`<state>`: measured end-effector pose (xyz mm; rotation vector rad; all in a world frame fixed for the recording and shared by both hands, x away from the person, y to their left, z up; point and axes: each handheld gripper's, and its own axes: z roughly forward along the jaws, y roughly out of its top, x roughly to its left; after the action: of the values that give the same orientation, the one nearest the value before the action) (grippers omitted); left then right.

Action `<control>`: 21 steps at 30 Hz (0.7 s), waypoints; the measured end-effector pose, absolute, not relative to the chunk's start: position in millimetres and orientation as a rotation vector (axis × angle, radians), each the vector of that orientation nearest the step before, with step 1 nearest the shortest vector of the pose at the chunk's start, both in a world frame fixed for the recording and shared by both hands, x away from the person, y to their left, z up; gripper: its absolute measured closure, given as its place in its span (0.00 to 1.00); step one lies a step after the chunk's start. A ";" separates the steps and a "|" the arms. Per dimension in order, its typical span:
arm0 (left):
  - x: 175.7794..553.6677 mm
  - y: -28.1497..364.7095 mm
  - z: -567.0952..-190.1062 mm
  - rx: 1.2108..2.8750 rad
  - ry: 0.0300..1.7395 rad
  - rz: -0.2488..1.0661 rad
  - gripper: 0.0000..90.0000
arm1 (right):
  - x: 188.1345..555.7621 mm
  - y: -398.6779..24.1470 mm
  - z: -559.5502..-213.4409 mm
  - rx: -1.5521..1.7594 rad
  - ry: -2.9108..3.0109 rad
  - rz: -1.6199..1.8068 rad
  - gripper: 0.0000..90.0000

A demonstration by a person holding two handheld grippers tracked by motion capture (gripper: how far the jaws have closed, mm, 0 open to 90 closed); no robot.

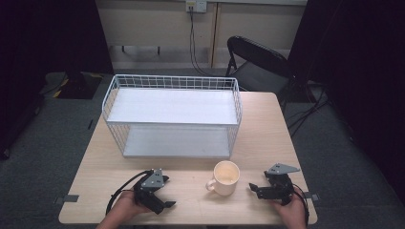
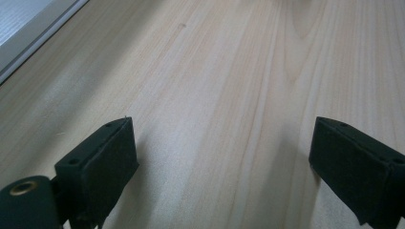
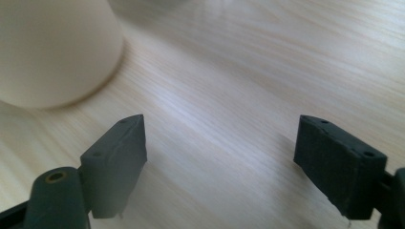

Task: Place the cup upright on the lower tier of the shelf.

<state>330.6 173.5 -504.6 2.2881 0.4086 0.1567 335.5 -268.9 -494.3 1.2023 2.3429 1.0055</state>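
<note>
A cream mug (image 1: 225, 177) stands upright near the front edge of the wooden table (image 1: 267, 133), its handle turned to the left. My left gripper (image 1: 165, 198) rests on the table to the mug's left, held by a hand, jaws wide open over bare wood (image 2: 219, 157). My right gripper (image 1: 253, 188) sits just right of the mug, also open with nothing between its jaws (image 3: 219, 162). The mug's rounded side (image 3: 52, 47) fills the upper left of the right gripper view, a short way ahead of the left jaw.
A white two-tier wire rack (image 1: 174, 114) stands across the middle of the table behind the mug; both shelves are bare, and its base edge (image 2: 28, 38) appears in the left gripper view. A black folding chair (image 1: 258, 62) stands beyond the table.
</note>
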 end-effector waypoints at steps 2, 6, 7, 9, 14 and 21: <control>330.6 173.5 -504.6 2.288 0.408 0.157 0.09 | 336.6 -269.2 -486.1 1.205 2.342 1.042 0.22; 330.6 173.5 -504.6 2.288 0.408 0.157 0.09 | 337.6 -267.7 -470.6 1.189 2.352 1.096 0.24; 330.6 173.5 -504.6 2.288 0.409 0.157 0.09 | 337.7 -266.6 -467.3 1.183 2.360 1.101 0.25; 330.6 173.5 -504.6 2.288 0.409 0.157 0.09 | 337.3 -263.6 -460.6 1.168 2.369 1.097 0.26; 330.6 173.5 -504.6 2.288 0.408 0.157 0.09 | 336.0 -254.9 -445.9 1.119 2.382 1.128 0.29; 330.6 173.5 -504.6 2.288 0.409 0.156 0.09 | 337.8 -247.3 -430.0 1.091 2.381 1.153 0.29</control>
<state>330.6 173.5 -504.6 2.2880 0.4089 0.1565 337.8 -247.3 -430.0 1.0911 2.3814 1.1533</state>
